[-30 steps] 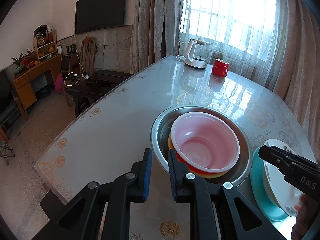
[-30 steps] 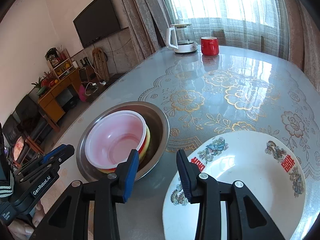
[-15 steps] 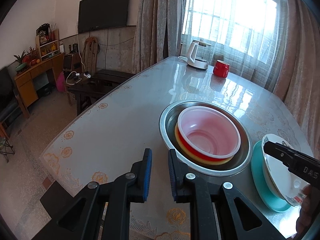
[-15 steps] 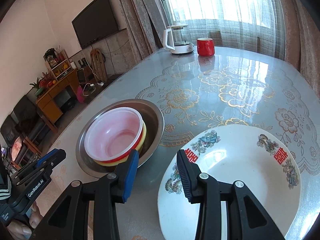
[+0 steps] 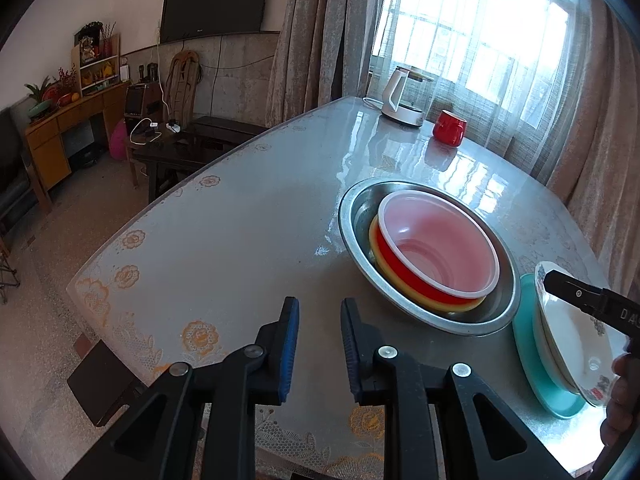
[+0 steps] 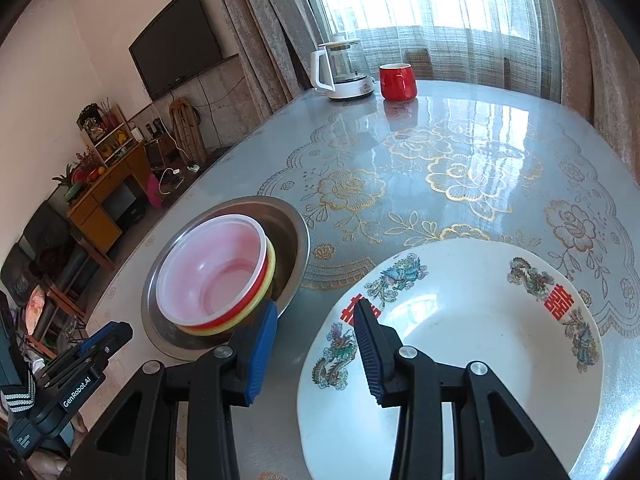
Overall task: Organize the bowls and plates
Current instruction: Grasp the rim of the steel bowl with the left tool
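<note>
Left gripper (image 5: 320, 344) has backed off the nested bowls (image 5: 438, 252), jaws just opening slightly, narrow and empty. Bowls ahead-right of us; right gripper (image 6: 316, 344) part-open, empty, astride the white plate (image 6: 460, 352) rim.

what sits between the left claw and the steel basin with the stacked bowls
Nothing: only bare tablecloth separates the left claw from the steel basin, as the left wrist view shows.

Surface: glossy grey table (image 6: 472, 148) with gold floral cover.
Landmark: wide steel basin (image 5: 356, 216).
Beside basin: round teal plate (image 5: 528, 344).
Far beyond basin: white kettle (image 6: 344, 70), red mug (image 6: 398, 82).
</note>
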The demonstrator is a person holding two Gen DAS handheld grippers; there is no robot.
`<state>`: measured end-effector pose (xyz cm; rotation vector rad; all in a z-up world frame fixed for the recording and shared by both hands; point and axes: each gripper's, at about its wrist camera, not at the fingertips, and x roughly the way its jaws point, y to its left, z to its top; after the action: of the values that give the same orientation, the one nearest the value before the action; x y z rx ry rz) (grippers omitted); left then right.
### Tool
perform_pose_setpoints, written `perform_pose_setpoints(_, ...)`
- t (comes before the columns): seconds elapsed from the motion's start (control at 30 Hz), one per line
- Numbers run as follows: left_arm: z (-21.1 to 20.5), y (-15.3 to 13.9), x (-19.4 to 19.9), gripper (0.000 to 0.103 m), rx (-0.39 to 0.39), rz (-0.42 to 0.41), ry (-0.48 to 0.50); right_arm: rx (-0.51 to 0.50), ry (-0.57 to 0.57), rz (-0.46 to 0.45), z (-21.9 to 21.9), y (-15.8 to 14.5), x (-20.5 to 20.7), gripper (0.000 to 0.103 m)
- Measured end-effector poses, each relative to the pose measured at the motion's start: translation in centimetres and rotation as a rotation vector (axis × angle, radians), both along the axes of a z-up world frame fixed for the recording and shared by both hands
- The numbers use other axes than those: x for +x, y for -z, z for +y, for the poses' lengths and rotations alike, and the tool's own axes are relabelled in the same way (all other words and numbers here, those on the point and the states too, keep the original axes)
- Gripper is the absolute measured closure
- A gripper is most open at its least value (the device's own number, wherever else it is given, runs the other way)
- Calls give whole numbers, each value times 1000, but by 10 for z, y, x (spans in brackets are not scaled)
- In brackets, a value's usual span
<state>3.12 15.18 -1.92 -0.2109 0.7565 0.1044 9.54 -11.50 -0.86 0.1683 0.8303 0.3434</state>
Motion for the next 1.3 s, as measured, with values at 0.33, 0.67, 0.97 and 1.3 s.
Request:
perform_pose_setpoints(0.33,21,7,13,81,-173,33,23,51,-13,80,-4,7,25,63)
perform_pose_setpoints(0.67,22,-8,35,81,-237,-34,86,-11,-75,98,15,6,52,79)
perform_pose_setpoints(0.97,11,-1,67,86,-142,1,114,-102,-142,127,37,17,70,83)
perform_pose_setpoints(1.3,7,7,79,87,-121,13,119,-101,-164,155,44,25,73,85)
